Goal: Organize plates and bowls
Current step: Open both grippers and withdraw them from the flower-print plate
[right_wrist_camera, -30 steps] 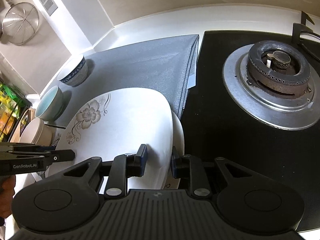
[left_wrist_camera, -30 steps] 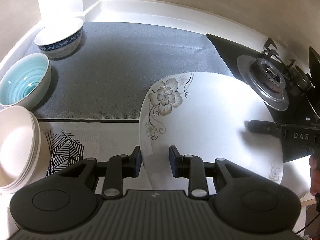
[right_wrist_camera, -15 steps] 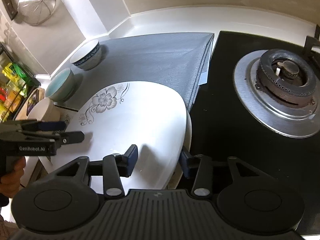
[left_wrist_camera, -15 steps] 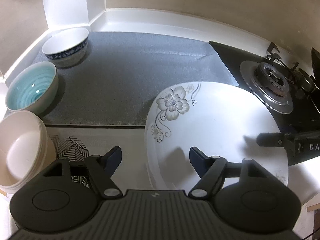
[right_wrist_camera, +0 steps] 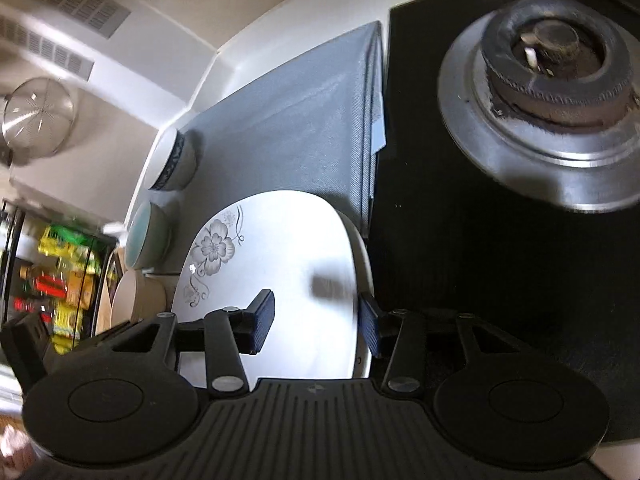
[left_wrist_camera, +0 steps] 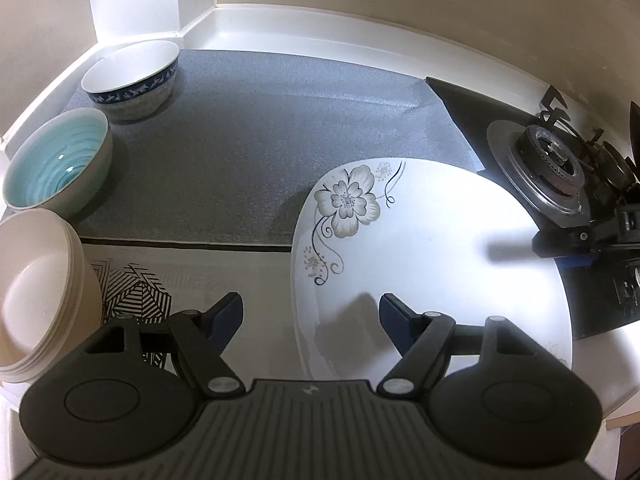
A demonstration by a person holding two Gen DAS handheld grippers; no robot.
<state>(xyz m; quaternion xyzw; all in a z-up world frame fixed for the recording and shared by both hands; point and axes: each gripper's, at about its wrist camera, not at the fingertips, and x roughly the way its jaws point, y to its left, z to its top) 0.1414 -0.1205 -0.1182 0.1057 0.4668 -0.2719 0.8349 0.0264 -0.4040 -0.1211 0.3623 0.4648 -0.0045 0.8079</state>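
A large white plate with a grey flower print (left_wrist_camera: 432, 264) lies at the counter's front, on top of another white plate whose rim (right_wrist_camera: 363, 256) shows at its right side. My left gripper (left_wrist_camera: 312, 312) stands open just above the plate's left edge, pads clear of it. In the right wrist view the same plate (right_wrist_camera: 280, 264) has its right edge under my open right gripper (right_wrist_camera: 316, 324), untouched. The right gripper's tip (left_wrist_camera: 568, 240) also shows at the plate's far side. On the left stand a blue-rimmed white bowl (left_wrist_camera: 132, 76), a teal bowl (left_wrist_camera: 56, 160) and a beige bowl stack (left_wrist_camera: 32, 292).
A grey mat (left_wrist_camera: 260, 128) covers the counter behind the plates. A black hob with a gas burner (right_wrist_camera: 552, 68) lies to the right. A striped black-and-white mat (left_wrist_camera: 132, 300) sits by the beige stack. Walls close off the back and left.
Both grippers opened and let go of the flower plate, which now rests flat. The right gripper rolled and shifted sideways; the left stayed put.
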